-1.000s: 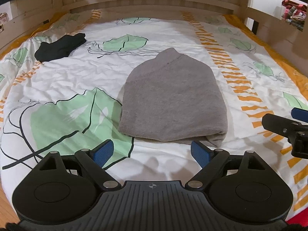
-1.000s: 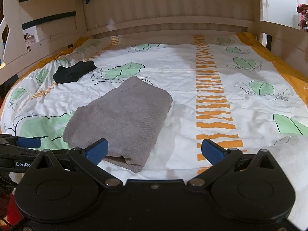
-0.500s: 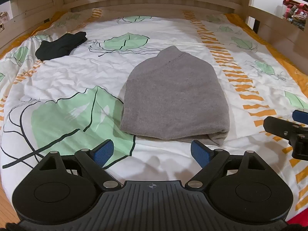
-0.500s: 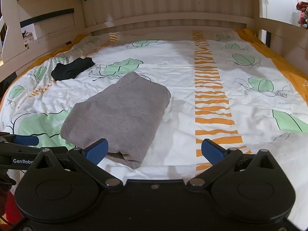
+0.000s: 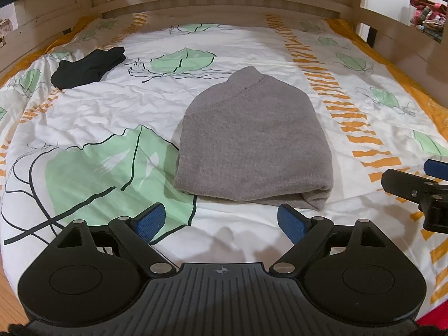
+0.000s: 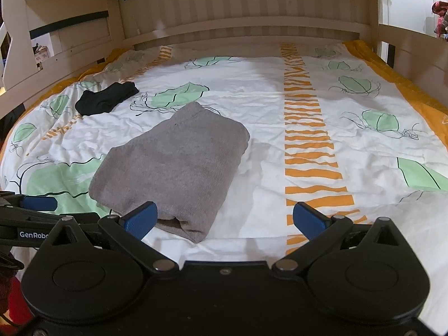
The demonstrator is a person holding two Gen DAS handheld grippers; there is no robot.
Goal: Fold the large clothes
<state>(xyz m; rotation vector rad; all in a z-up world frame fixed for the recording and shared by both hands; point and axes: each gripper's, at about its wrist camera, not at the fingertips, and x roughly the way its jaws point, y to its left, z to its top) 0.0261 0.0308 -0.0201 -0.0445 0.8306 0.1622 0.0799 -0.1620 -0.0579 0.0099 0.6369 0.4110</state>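
A folded grey garment (image 5: 252, 142) is seen lying flat on the bed (image 5: 117, 117), near the middle of the left wrist view and at about 9 o'clock from centre in the right wrist view (image 6: 170, 165). Its rolled fold edge is turned towards the cameras.

The left gripper (image 5: 221, 221) is held above the sheet just short of that edge, its fingers (image 5: 149, 219) spread wide with nothing between them. The right gripper (image 6: 224, 219) is likewise held with fingers (image 6: 309, 219) wide and empty; its left finger is seen overlapping the garment's near corner, though contact cannot be told. The right gripper is also seen at 3 o'clock in the left wrist view (image 5: 420, 182).

A small black garment (image 5: 88, 67) is laid at 10 o'clock, well apart from the grey one. The bed is bounded by a wooden frame (image 6: 240, 28).
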